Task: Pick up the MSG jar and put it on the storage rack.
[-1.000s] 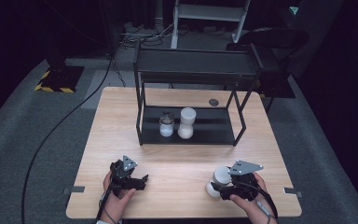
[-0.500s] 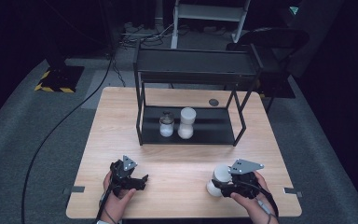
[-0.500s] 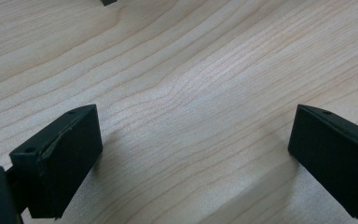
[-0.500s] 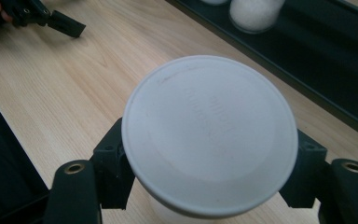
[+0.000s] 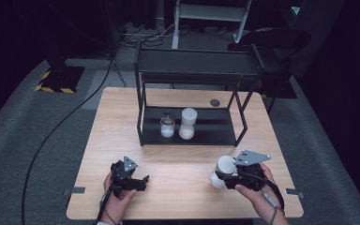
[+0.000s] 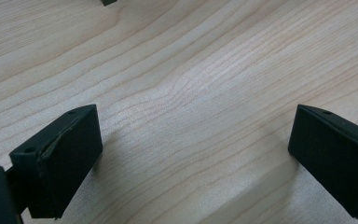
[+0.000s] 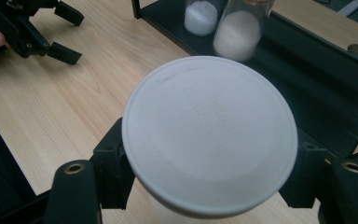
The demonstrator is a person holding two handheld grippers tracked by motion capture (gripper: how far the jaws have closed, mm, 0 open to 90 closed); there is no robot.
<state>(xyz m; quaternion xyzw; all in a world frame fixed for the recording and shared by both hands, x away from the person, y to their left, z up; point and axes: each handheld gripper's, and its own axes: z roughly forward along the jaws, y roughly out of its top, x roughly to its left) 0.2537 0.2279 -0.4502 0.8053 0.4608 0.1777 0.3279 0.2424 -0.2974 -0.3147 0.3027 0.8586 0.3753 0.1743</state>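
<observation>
At the left of the desk (image 5: 178, 187), the left claw (image 5: 138, 182) rests low over bare wood, released, its jaws wide apart with nothing between them. It is well apart from everything else, so the only hazard there is its trailing cable catching the desk edge if the hand swings across.

In the middle, on the lower shelf of the black rack (image 5: 192, 75), stand a small jar (image 5: 167, 125) and a taller jar (image 5: 187, 123), just beside each other, both part-filled with white powder. Anything pushed in beside them could knock them together or tip one (they stand close).

At the right, the right claw (image 5: 222, 174) is clenched on a white-lidded jar (image 7: 209, 133), held near the desk's front edge with its broad lid facing the right gripper view. The jaws meet it below the lid, on the sides. The grip looks narrow against that round body, so the jar could twist or slip out, and it could clip the rack's top bar if headed for the shelf.
</observation>
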